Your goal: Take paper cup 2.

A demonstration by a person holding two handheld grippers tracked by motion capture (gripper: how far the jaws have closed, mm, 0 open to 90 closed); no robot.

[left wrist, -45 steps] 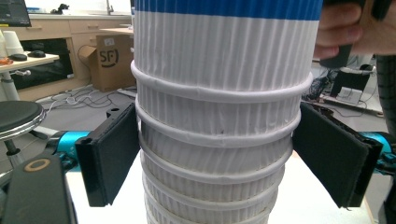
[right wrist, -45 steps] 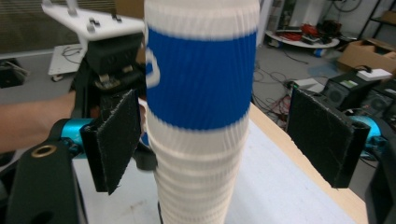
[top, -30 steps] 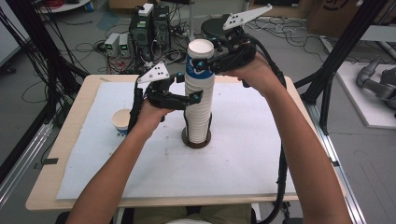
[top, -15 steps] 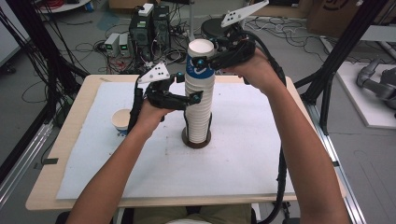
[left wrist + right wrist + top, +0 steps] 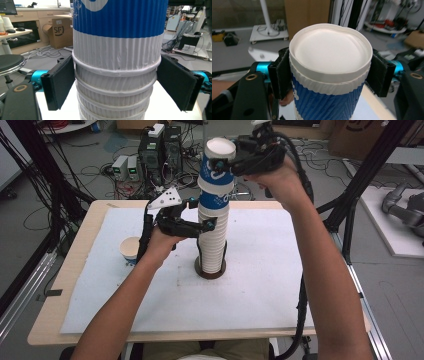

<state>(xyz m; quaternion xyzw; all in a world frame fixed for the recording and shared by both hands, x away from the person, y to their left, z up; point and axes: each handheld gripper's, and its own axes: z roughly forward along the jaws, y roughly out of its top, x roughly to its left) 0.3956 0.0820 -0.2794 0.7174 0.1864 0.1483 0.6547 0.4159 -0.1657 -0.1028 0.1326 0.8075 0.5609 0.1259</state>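
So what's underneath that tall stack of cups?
The stack of cups stands on a dark round base on the white mat. Most of the base is covered by the stack.

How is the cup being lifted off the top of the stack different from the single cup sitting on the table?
The top cup is upside down, raised in the shut right hand-held gripper; the single cup stands upright, mouth open, ungripped. The top cup sits on the stack; the single cup stands alone beside it. Both are white and blue paper cups.
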